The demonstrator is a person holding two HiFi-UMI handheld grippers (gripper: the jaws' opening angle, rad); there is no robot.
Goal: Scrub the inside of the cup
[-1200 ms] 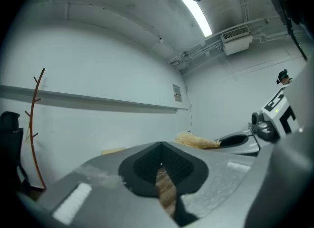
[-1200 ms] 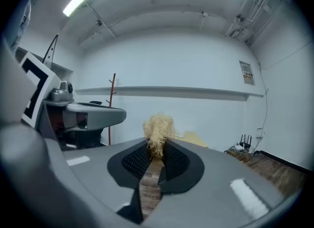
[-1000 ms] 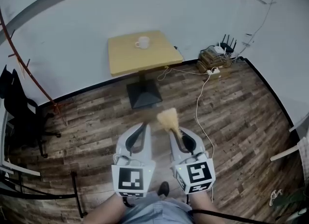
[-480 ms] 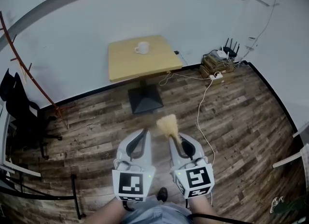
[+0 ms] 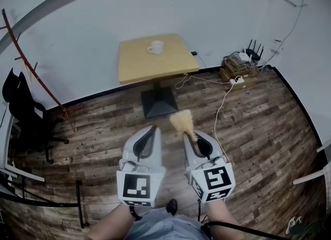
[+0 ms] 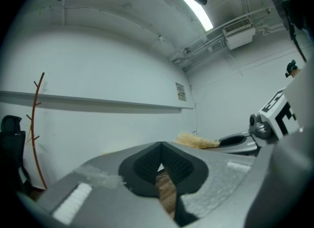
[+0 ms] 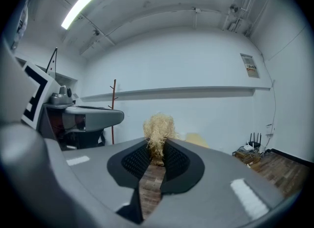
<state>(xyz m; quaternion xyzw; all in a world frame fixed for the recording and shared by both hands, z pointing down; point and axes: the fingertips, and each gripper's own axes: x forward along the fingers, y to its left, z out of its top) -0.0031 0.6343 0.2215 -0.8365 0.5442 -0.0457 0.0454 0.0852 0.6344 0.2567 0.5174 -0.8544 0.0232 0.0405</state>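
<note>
Cup (image 5: 155, 47): stood upright on the tabletop (image 5: 176, 69), near its far edge, handle toward the left edge.
Left gripper (image 5: 150, 132): jaws were pressed together, nothing between them.
Right gripper (image 5: 190, 136): jaws were clamped on the brush (image 5: 182, 122), bristles leading.
Line-up: cup lay well ahead of both jaws, across the floor (image 5: 248, 130); brush axis pointed roughly tableward; neither gripper looked clearly nearer.

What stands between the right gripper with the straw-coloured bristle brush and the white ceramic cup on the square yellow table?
Nothing visible does. Only brown wooden floor lies between the right gripper, shut on the straw-coloured bristle brush, and the square yellow table, where the white ceramic cup stands alone.
</note>
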